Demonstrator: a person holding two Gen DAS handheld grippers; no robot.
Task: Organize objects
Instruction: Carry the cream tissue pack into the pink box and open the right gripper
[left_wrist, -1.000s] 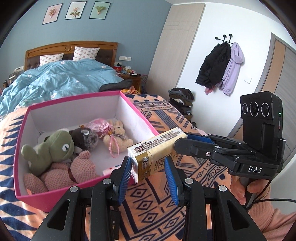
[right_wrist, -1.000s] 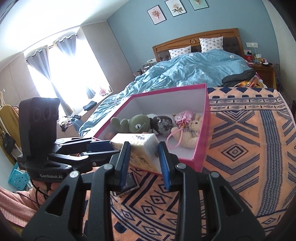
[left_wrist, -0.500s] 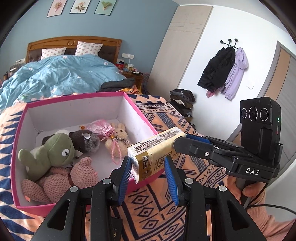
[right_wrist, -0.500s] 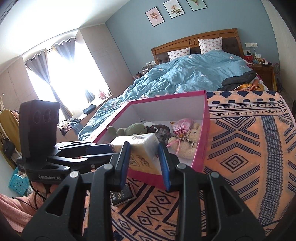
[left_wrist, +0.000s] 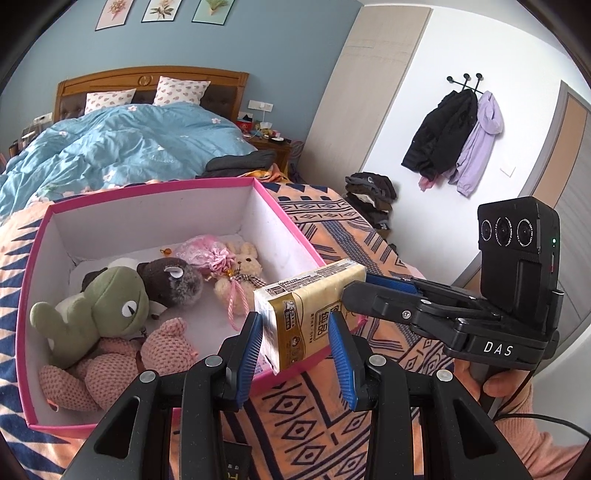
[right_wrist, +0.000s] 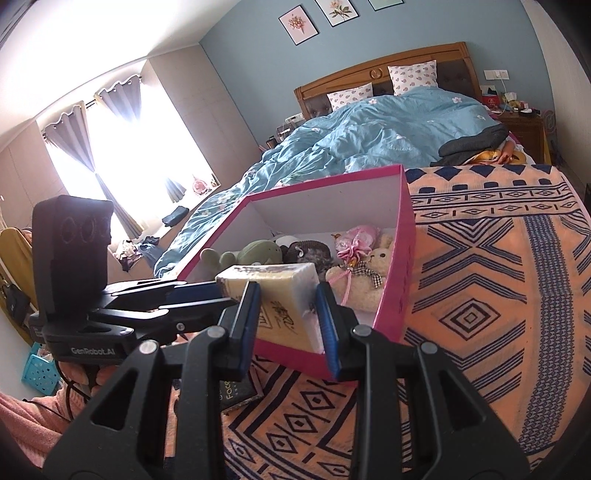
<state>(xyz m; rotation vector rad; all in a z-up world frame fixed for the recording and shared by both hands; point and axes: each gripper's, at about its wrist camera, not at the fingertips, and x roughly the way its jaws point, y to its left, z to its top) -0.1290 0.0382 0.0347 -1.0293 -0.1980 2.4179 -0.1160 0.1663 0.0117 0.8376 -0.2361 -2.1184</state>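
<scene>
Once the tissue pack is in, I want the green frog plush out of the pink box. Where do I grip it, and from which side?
Grip the green frog plush across its round head, coming straight down from above. The head sits highest; the pink box walls block side approaches, and the brown plush and pink knitted toy crowd its body.

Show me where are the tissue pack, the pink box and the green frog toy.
tissue pack (left_wrist: 303, 314), left wrist view, its yellow front face
pink box (left_wrist: 155, 186), left wrist view, its far rim
green frog toy (left_wrist: 114, 299), left wrist view, its head

hidden: your tissue pack (left_wrist: 310, 306) covers the pink box (left_wrist: 155, 192) near corner | unreadable: pack print, dark booklet (right_wrist: 236, 393) cover partly hidden
</scene>
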